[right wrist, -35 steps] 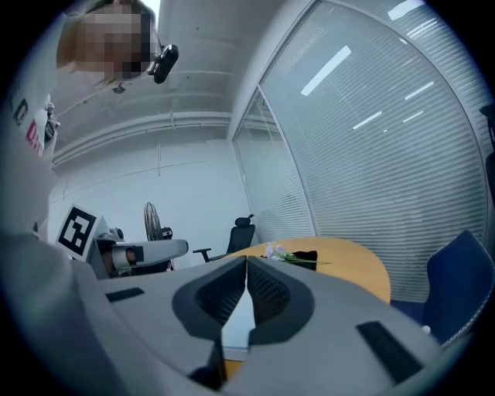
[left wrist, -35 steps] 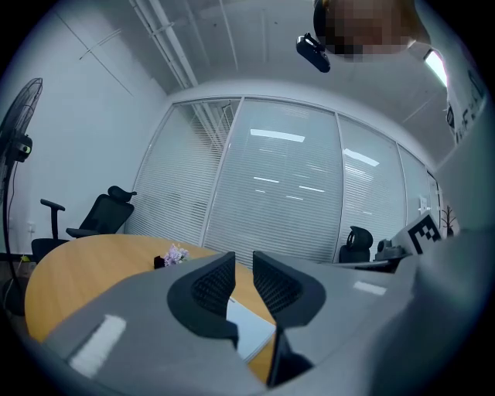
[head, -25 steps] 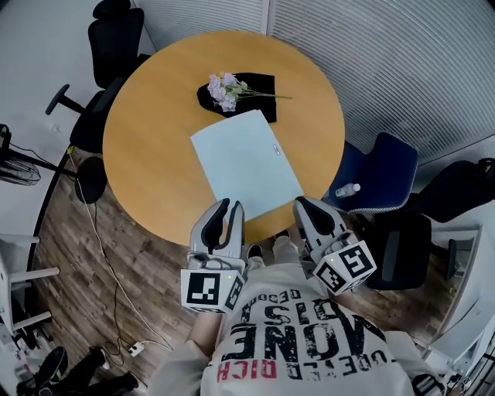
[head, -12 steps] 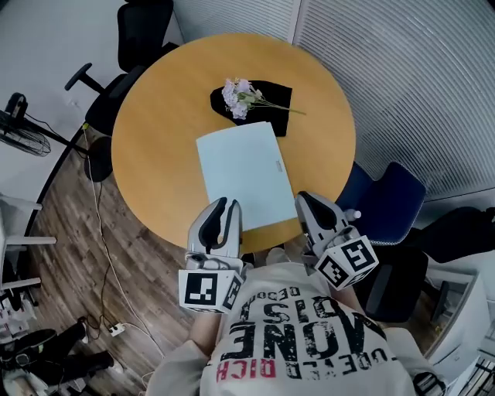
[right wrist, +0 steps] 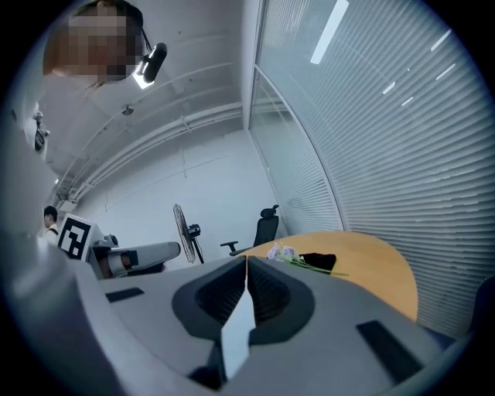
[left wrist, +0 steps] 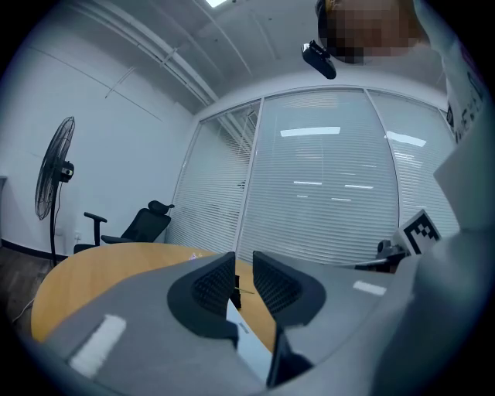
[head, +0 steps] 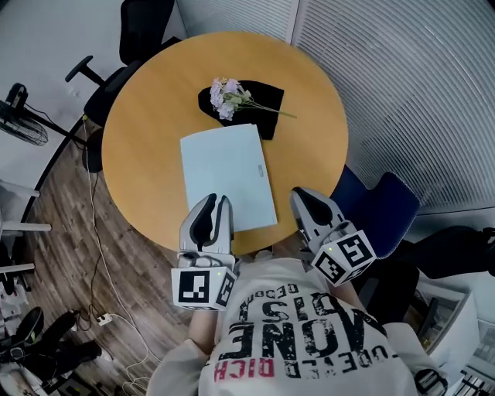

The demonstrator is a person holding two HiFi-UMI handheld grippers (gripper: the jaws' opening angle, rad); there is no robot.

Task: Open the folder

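Note:
A pale blue folder (head: 224, 174) lies closed and flat on the round wooden table (head: 147, 139), its near edge close to the table's rim. My left gripper (head: 216, 203) points level over the folder's near left corner, open with a narrow gap and nothing between the pads. In the left gripper view the folder (left wrist: 251, 348) shows through the gap of the left gripper (left wrist: 244, 278). My right gripper (head: 302, 198) hovers at the table's rim, to the right of the folder and apart from it. In its own view the right gripper (right wrist: 246, 267) has its tips together, shut on nothing.
A bunch of lilac flowers (head: 226, 97) lies on a black cloth (head: 263, 100) just beyond the folder. A blue chair (head: 379, 205) stands to the right of the table, a black office chair (head: 143, 23) behind it, and a fan (head: 19, 116) at the left.
Both grippers have slid sideways along the table's near edge and the head view has swung with them. The folder has not moved on the table. The jaws look unchanged.

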